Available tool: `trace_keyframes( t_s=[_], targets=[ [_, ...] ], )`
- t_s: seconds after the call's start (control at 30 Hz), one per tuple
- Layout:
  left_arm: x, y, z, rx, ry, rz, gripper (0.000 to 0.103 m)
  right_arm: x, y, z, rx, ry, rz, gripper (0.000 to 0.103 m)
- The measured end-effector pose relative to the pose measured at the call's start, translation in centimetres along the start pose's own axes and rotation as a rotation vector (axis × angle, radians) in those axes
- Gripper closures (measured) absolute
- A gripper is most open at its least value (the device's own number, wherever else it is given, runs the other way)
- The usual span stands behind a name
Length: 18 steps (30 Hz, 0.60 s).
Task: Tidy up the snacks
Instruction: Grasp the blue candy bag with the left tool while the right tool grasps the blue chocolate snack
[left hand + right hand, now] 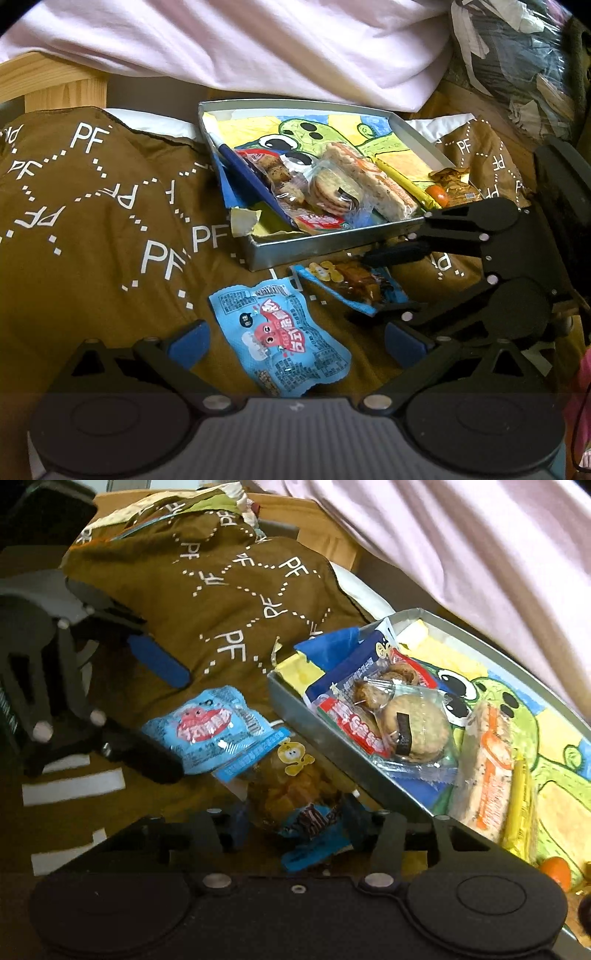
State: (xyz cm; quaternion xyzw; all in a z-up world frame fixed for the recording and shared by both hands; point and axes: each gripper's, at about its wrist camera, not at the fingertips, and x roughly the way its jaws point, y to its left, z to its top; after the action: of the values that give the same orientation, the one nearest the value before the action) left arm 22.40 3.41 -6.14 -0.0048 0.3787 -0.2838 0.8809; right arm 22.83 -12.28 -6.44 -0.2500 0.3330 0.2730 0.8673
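- My left tool [295, 341] hangs low over the brown cloth [92, 229] printed with white "PF" letters, its two blue-padded fingers [190, 338] spread wide apart with nothing between them.
- A light blue snack packet [284, 339] with a red cartoon face lies flat on the cloth right between those fingers; I cannot tell whether either pad touches it.
- My right tool [295, 827] is clamped on a clear packet of orange-brown snacks [291, 790] with a blue edge and a little yellow cartoon figure; the fingers press it from both sides.
- In the left wrist view that same packet [351, 284] sits just in front of the tray's near wall, with my right tool [384, 284] reaching in from the right.
- The shallow metal tray [314, 247] rests on the cloth, and its bottom is lined with a crayon drawing of a green big-eyed creature [306, 129] on yellow and blue.
- Inside the tray, crowded toward the near end, are a dark blue packet [243, 173], a red-labelled bag of small cookies [291, 184], a clear pack of round crackers [328, 188], a long pale rice bar with an orange label [373, 181], a yellow stick packet [402, 181], a small orange round thing [437, 195] and a bag of brown chips [456, 184].
- A pale pink sheet [258, 44] hangs behind the tray, with a bit of wooden frame [44, 81] to the left.
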Motion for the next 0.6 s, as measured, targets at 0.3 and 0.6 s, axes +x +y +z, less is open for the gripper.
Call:
trace_keyframes(
  t_s=[0.3,0.6],
  targets=[
    [0.0,-0.5,-0.1,0.023,0.003,0.002,0.001,-2.6,0.7,-1.5,0.117,-0.017,-0.099,0.062],
    [1.2,-1.3,-0.1,0.030,0.014,0.067,0.012,-5.9,-0.4,-3.9,0.502,-0.128,-0.108,0.063]
  ],
)
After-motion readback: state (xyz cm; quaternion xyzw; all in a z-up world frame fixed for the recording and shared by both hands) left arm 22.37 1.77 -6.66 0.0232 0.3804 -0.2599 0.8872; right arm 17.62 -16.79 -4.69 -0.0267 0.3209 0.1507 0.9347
